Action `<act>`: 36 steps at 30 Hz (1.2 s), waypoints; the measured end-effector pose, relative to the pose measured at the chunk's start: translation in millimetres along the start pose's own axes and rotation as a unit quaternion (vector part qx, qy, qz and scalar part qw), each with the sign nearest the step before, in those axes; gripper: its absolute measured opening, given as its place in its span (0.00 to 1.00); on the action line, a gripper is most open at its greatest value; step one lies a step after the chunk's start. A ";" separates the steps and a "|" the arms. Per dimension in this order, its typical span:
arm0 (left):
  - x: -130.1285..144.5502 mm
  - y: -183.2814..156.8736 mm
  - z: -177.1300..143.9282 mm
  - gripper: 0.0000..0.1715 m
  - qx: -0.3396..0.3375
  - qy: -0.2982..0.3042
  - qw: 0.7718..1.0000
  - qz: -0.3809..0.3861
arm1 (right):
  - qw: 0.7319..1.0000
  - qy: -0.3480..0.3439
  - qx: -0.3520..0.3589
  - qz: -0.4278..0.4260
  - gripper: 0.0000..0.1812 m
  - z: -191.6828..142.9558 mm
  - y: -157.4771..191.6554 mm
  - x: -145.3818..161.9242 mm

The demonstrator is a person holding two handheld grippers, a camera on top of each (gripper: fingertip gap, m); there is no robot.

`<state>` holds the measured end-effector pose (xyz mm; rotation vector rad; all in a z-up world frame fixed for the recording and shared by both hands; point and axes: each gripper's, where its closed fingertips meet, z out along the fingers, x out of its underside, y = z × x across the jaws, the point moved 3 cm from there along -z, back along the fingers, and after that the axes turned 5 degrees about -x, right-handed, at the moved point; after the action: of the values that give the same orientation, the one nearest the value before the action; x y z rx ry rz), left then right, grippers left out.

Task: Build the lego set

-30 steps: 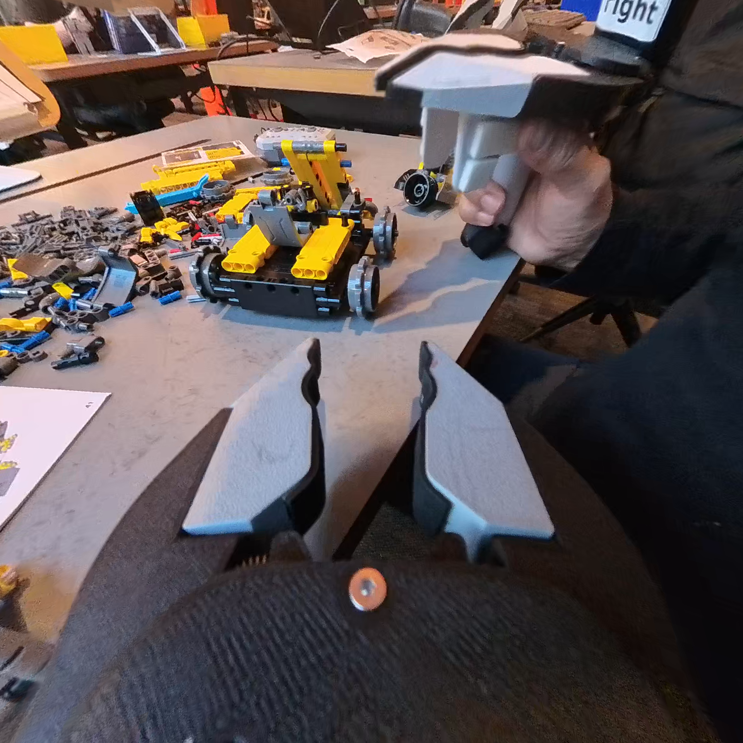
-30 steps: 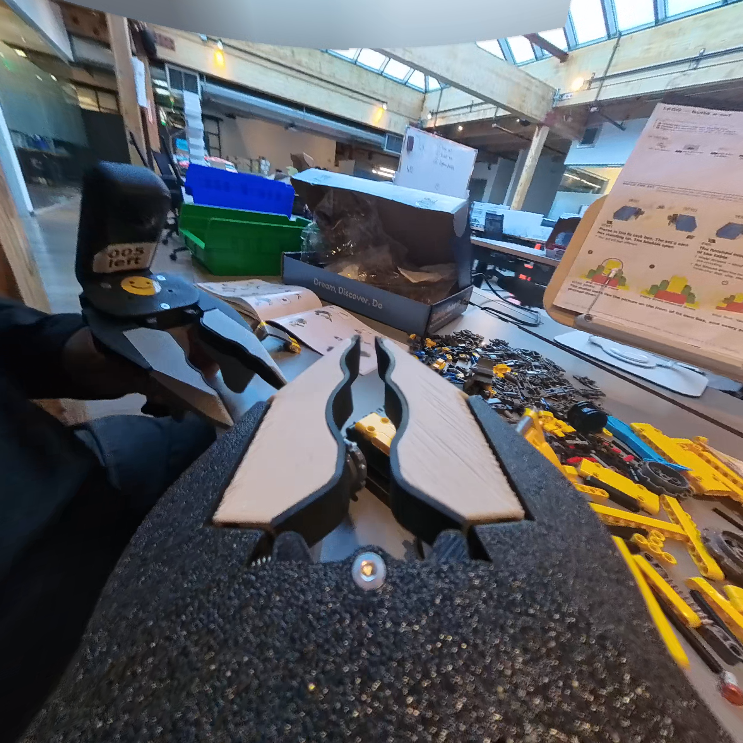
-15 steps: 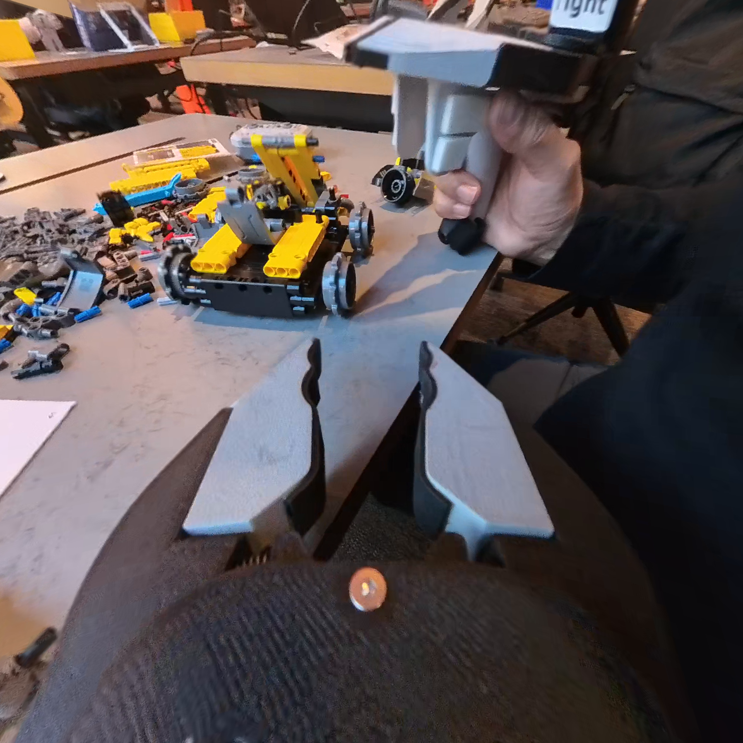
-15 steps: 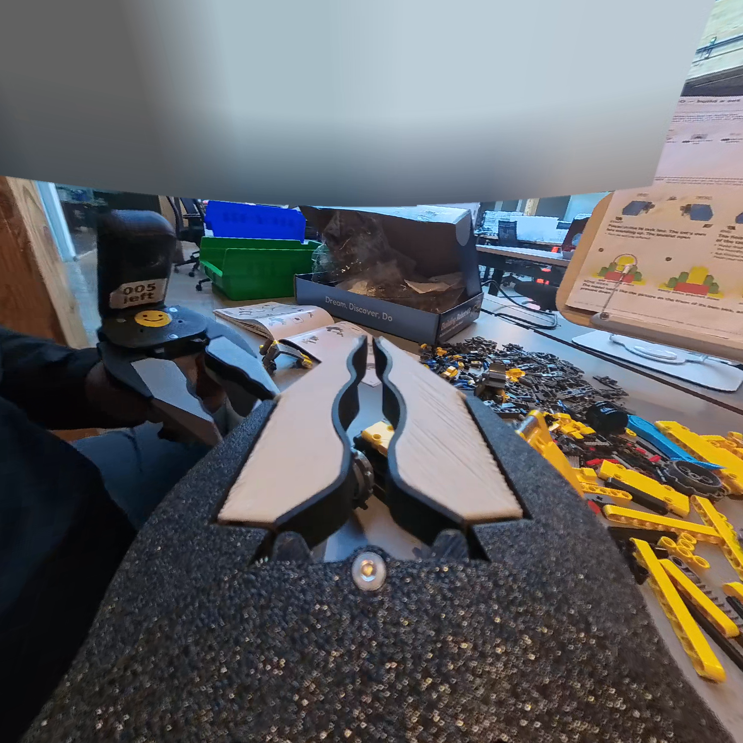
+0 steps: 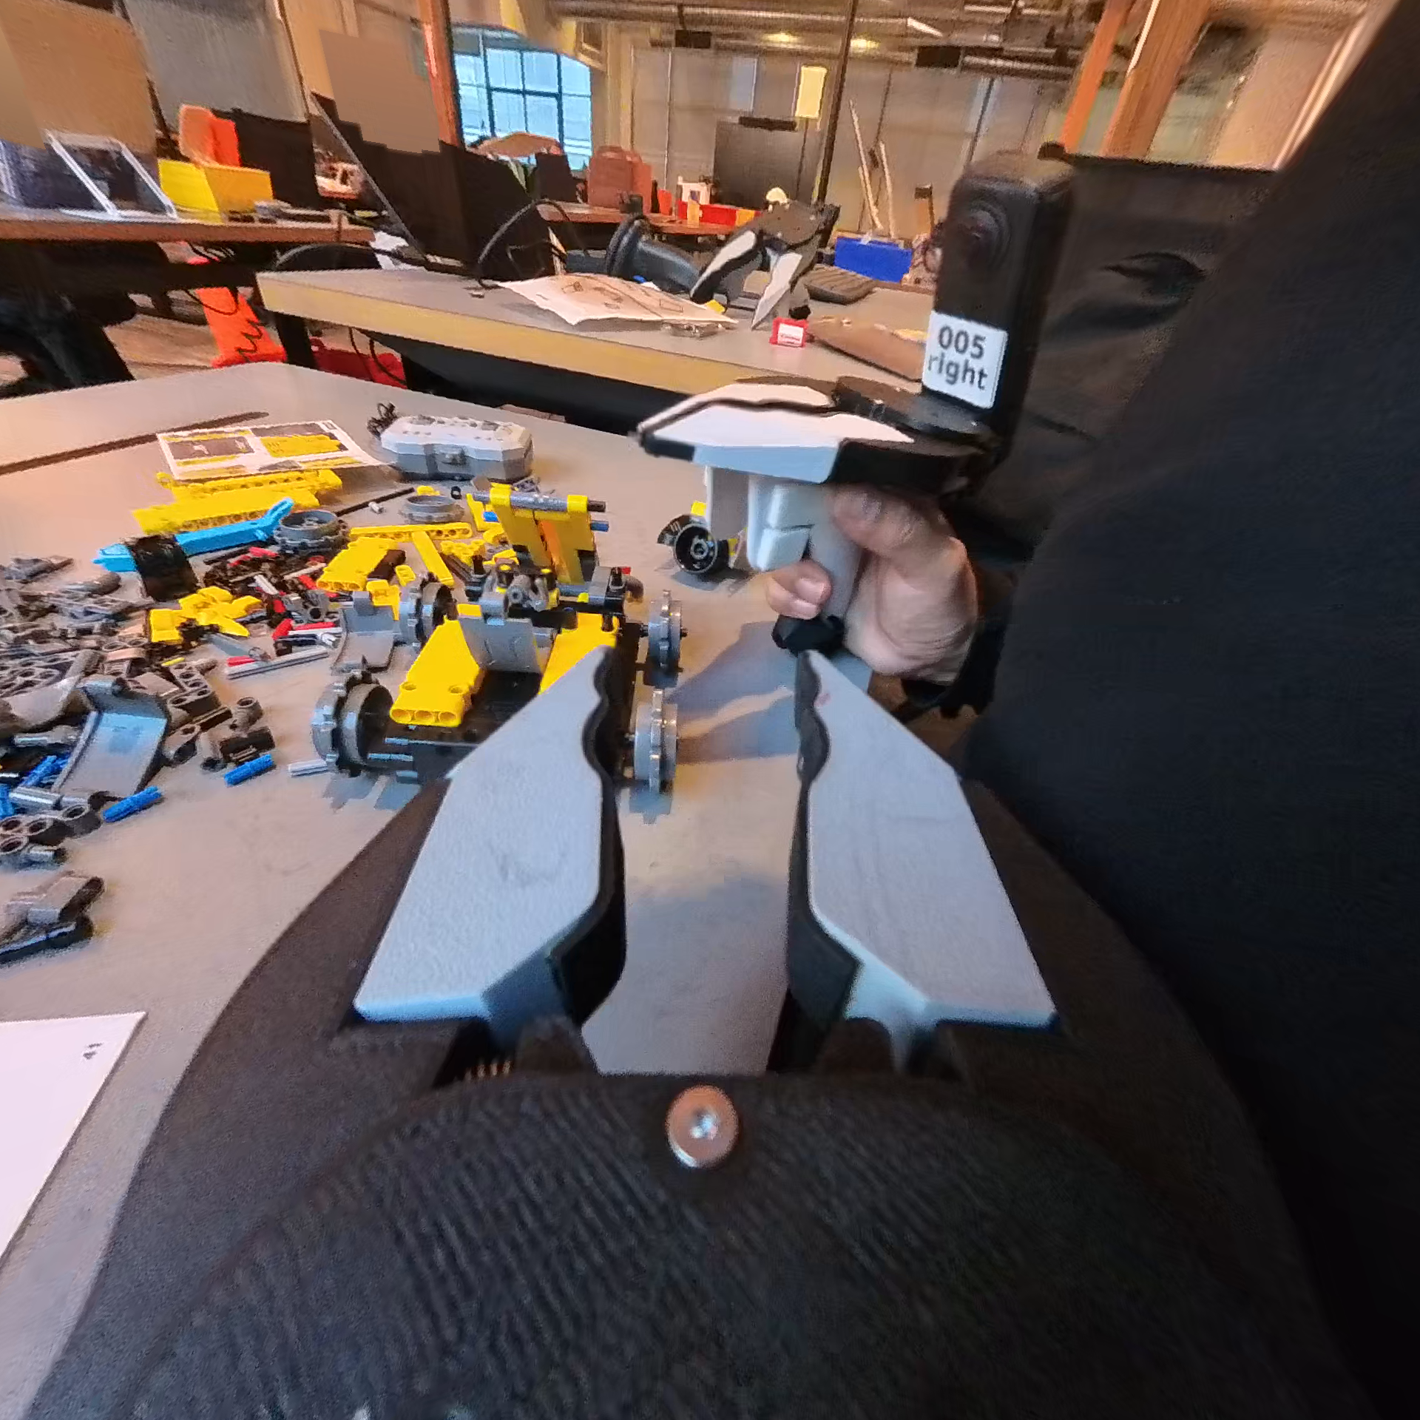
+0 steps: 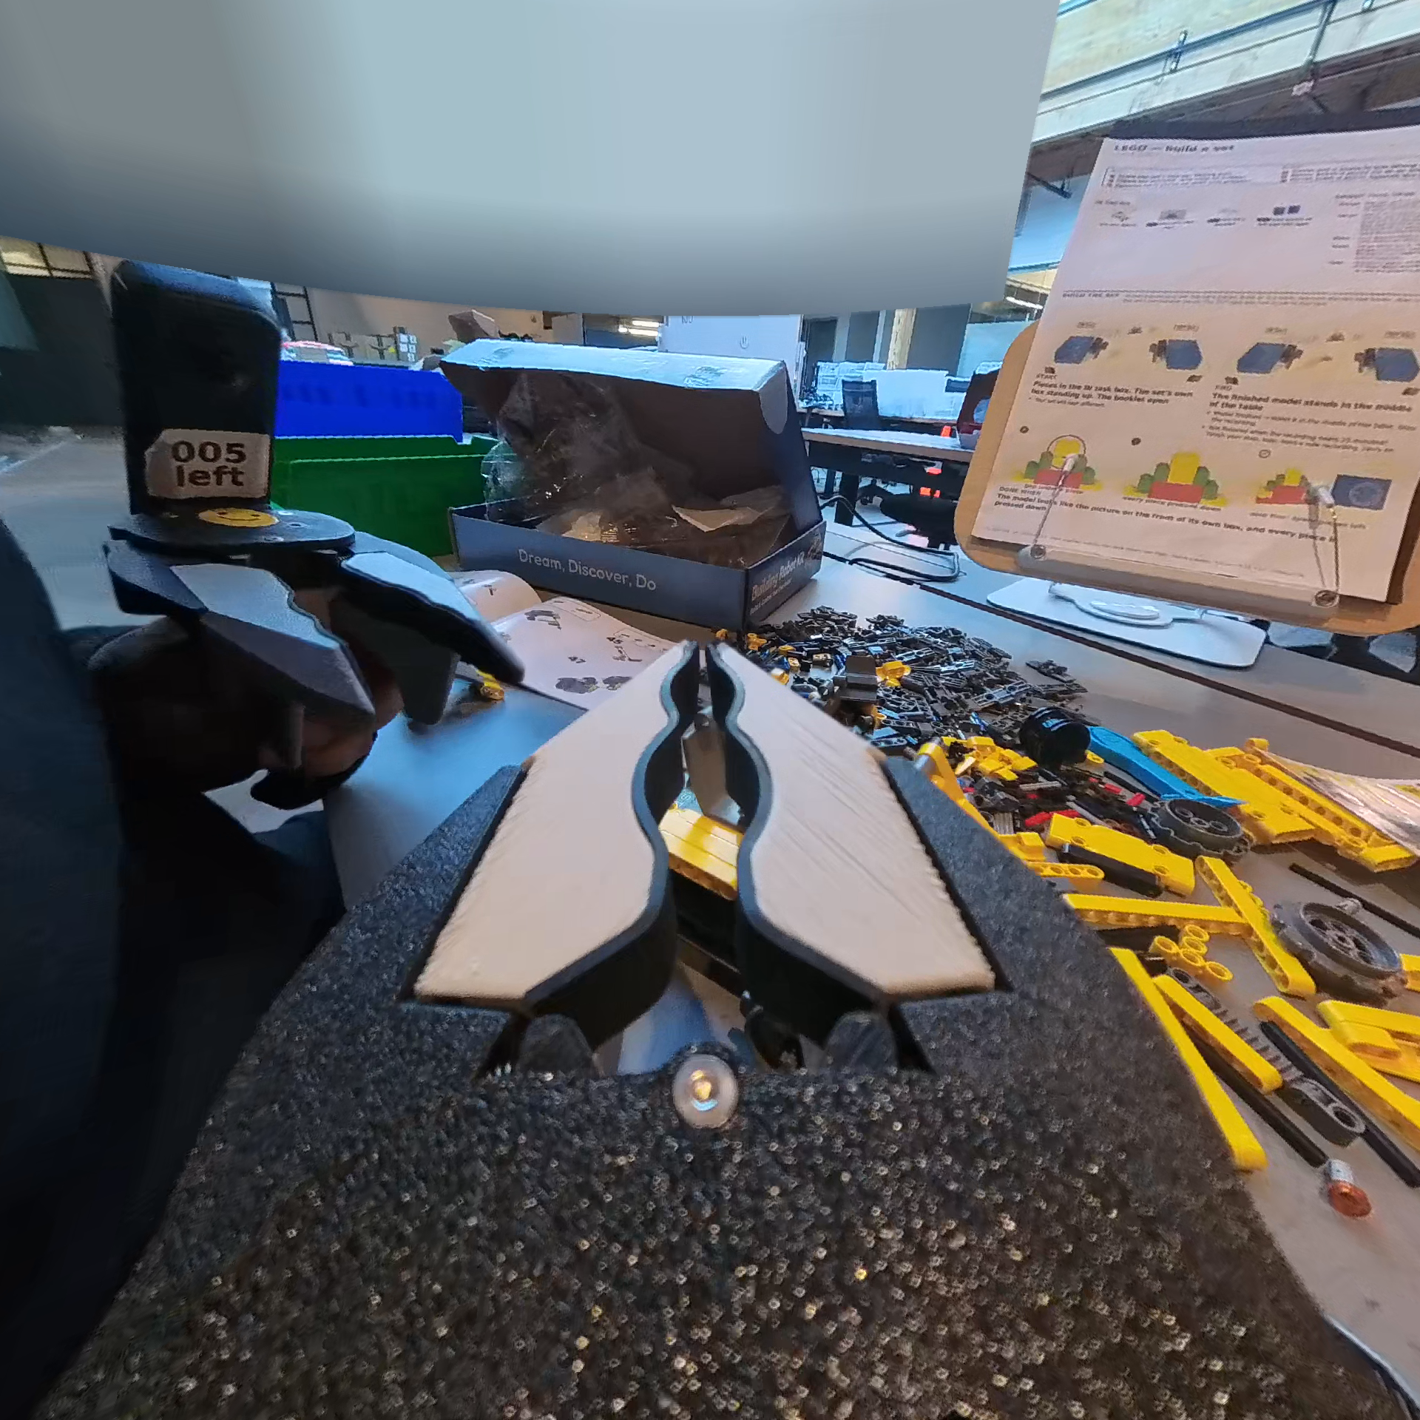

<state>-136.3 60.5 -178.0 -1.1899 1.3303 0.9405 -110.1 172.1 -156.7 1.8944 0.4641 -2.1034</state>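
Since a second ago the left tool has come in over the surface and now hangs just beside the yellow and black model vehicle, its left finger in front of the model's near end; the right tool has narrowed from a small gap to fingertips almost touching.

The left tool stands wide apart, with nothing between its fingers but bare surface and one grey wheel of the model. The right tool is all but closed and empty; the yellow beams and a grey piece seen through its slit lie below on the surface. A person's hand grips the right tool's handle near the surface's right edge, close by a small black wheel.

The model sits near that right edge, toward the near side. Loose yellow, blue and dark pieces spread leftward from it, a grey battery box lies toward the far edge, and a white sheet rests at the near left. An open dark box and an instruction sheet on a stand stand along the edges in the right wrist view.
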 end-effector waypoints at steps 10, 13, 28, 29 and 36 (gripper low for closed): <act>22.5 -1.6 -8.9 0.29 -0.066 0.060 0.996 0.031 | 1.000 -0.003 0.006 0.017 0.01 -18.3 2.3 -2.9; 38.6 -5.1 -16.7 0.29 -0.079 0.082 0.993 0.018 | 0.999 0.024 0.013 0.023 0.01 -33.7 -0.5 0.6; 31.5 18.6 -16.4 0.38 -0.114 0.099 0.988 -0.022 | 0.976 0.178 0.115 0.047 0.32 -101.6 -47.9 -1.8; 31.8 19.5 -14.0 0.39 -0.117 0.105 0.987 -0.022 | 0.973 0.198 0.104 0.050 0.37 -95.1 -44.7 0.8; 52.1 -15.0 -9.5 0.43 -0.101 0.134 0.985 -0.047 | 0.962 0.266 -0.014 0.052 0.42 -48.2 1.3 26.6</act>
<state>-120.1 41.3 -227.0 -1.5670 1.3980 0.8851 -68.8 191.0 -187.7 2.4031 0.4817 -1.4934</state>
